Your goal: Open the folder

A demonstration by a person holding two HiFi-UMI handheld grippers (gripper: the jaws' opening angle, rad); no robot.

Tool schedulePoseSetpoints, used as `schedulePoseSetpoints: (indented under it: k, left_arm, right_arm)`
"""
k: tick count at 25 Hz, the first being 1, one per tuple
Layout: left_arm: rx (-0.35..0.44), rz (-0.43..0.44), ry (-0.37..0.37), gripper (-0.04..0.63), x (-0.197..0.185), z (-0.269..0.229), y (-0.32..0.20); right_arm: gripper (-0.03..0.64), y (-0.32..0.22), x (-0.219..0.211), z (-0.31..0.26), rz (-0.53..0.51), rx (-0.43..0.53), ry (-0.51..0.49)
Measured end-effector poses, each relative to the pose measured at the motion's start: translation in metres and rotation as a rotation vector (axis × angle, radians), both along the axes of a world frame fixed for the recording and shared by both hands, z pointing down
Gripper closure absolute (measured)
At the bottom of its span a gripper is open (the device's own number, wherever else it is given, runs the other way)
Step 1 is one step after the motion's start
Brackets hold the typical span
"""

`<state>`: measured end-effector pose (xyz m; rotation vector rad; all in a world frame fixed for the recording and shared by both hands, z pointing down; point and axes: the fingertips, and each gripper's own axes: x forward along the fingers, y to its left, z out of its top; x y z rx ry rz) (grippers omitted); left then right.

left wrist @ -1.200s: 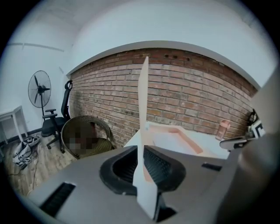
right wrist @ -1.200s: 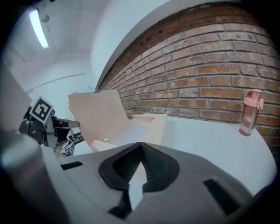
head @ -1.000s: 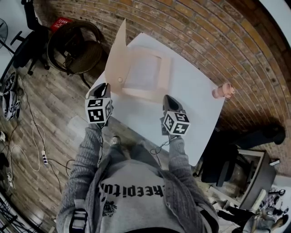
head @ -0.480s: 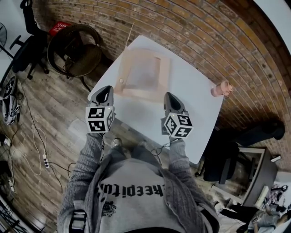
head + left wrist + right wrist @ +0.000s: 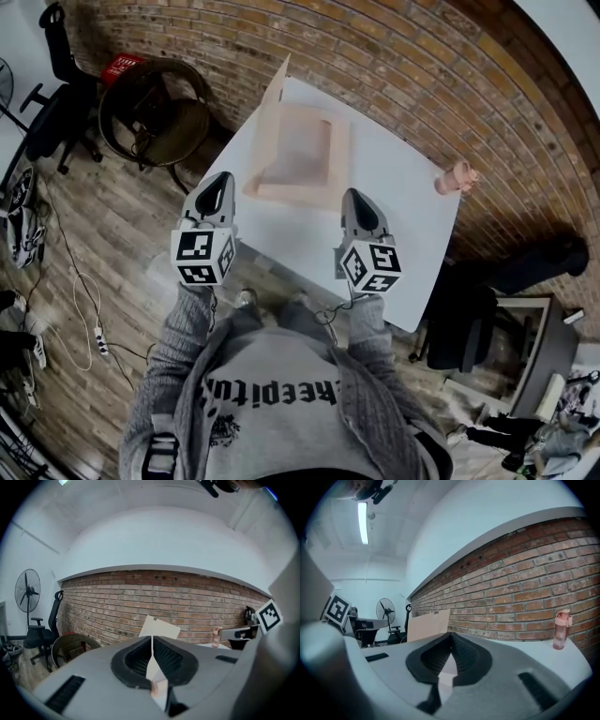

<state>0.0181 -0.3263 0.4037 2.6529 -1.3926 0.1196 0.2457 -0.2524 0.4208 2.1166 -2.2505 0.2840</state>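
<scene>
I see my left gripper (image 5: 222, 180) and right gripper (image 5: 354, 195) with jaws pressed together on nothing, and the folder (image 5: 302, 150) lies beyond them on the white table (image 5: 403, 220), cover standing up.

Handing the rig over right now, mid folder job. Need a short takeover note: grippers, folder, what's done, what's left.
Grippers: left gripper and right gripper are both shut with nothing between the jaws. Both are held up near the table's front edge, clear of the folder.
Things: the folder lies on the far left part of the white table. Its cover stands up along the left side with nothing holding it. A pink bottle stands near the right edge, out of the way.
Done: cover lifted off the inside.
Left: cover not laid flat; probably tip it over to the left.
</scene>
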Motion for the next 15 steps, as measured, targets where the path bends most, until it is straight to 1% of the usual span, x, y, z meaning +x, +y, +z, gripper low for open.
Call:
schedulePoseSetpoints:
  k: [5, 10, 15]
  left_arm:
    - [0.076, 0.018, -0.007, 0.58, 0.0, -0.022, 0.007]
    - [0.129, 0.032, 0.028, 0.58, -0.002, -0.042, 0.016]
    - [0.165, 0.044, 0.06, 0.58, -0.004, -0.059, 0.018]
  right_arm:
    - [0.612, 0.012, -0.005, -0.023, 0.024, 0.053, 0.027]
    - [0.612, 0.026, -0.009, -0.045, 0.047, 0.104, 0.054]
    - [0.612, 0.035, -0.009, -0.066, 0.071, 0.147, 0.07]
